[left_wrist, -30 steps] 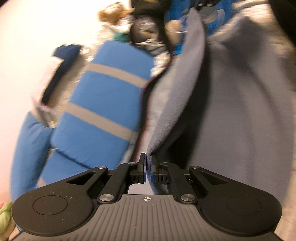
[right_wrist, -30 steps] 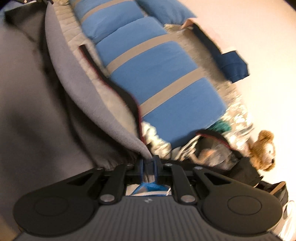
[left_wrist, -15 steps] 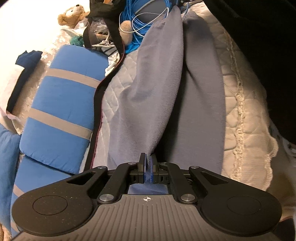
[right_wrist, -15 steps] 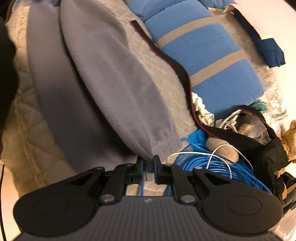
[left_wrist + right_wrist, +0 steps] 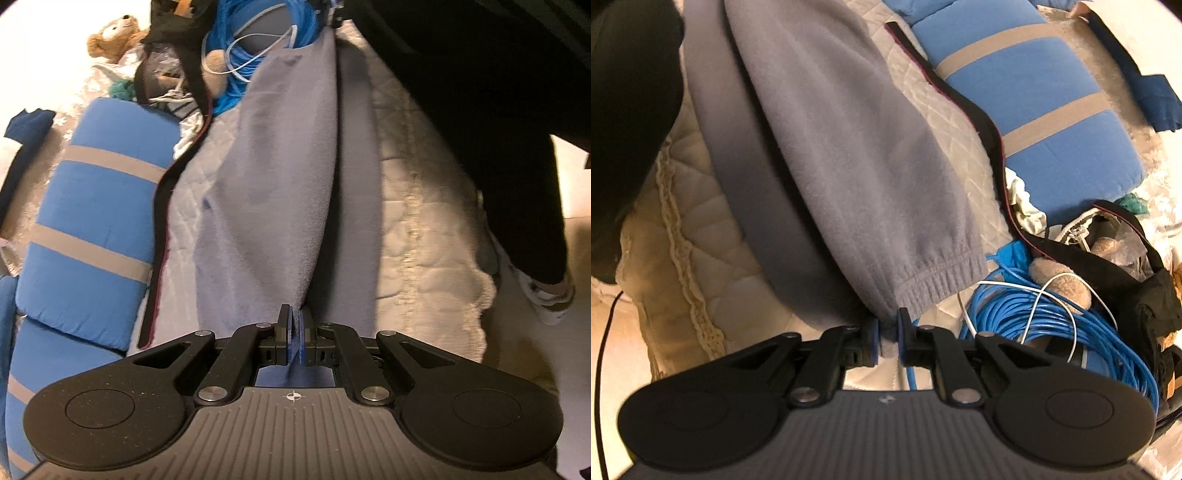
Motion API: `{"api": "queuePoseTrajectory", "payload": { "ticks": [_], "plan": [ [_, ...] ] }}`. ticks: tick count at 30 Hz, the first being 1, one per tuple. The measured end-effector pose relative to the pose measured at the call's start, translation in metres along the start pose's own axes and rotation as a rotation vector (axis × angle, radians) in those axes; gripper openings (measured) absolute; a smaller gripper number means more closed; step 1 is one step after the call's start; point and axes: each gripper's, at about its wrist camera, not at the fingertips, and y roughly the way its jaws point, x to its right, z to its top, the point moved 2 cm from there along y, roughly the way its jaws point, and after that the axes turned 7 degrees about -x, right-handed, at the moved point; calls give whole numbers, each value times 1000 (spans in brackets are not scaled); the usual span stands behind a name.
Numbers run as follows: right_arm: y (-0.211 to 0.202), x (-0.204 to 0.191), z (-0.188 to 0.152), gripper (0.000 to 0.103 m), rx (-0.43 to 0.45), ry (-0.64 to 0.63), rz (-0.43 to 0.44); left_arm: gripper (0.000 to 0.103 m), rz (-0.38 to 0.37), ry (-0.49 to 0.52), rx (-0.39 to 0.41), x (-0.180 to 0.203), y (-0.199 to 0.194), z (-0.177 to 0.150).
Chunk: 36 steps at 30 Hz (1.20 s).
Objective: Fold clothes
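Observation:
Grey fleece trousers (image 5: 280, 177) lie stretched lengthwise over a cream quilted bed cover (image 5: 417, 206). My left gripper (image 5: 294, 326) is shut on one end of the fabric, which runs away from it to the far end. There my right gripper (image 5: 887, 332) is shut on the corner of the ribbed cuff (image 5: 934, 284) of the same trousers (image 5: 842, 147). One layer is folded over another, and the lower layer shows as a darker grey strip (image 5: 746, 158) beside it.
A blue cushion with grey stripes (image 5: 99, 206) and a black strap (image 5: 162, 206) lie along the bed's far side. A coil of blue cable (image 5: 1027, 325), a black bag (image 5: 1115, 269) and a teddy bear (image 5: 114, 37) crowd the cuff end. A person's dark-clad leg (image 5: 480, 110) stands beside the bed edge.
Both grippers have come down and forward with the trousers, which hung slack and blurred a second ago and now lie flatter along the quilt. Both grips are unchanged.

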Motion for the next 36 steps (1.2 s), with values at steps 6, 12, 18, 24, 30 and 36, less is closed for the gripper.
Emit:
{"api": "queuePoseTrajectory", "payload": {
  "ticks": [6, 12, 18, 24, 30, 36],
  "plan": [
    [1, -4, -1, 10, -15, -42, -17, 3, -18, 48, -10, 20, 11, -1],
    [-1, -5, -1, 10, -25, -54, -17, 3, -29, 53, -19, 23, 18, -2],
    [-1, -5, 2, 10, -64, -77, 9, 3, -21, 66, -12, 27, 17, -3],
    [1, -9, 3, 31, -88, -122, -17, 4, -8, 108, -10, 37, 25, -8],
    [2, -11, -4, 75, -146, -223, -184, 24, 70, 114, -7, 44, 28, -9],
    [-11, 23, -5, 96, -113, -130, -323, 58, 151, 83, 10, 38, 11, -26]
  ]
}}
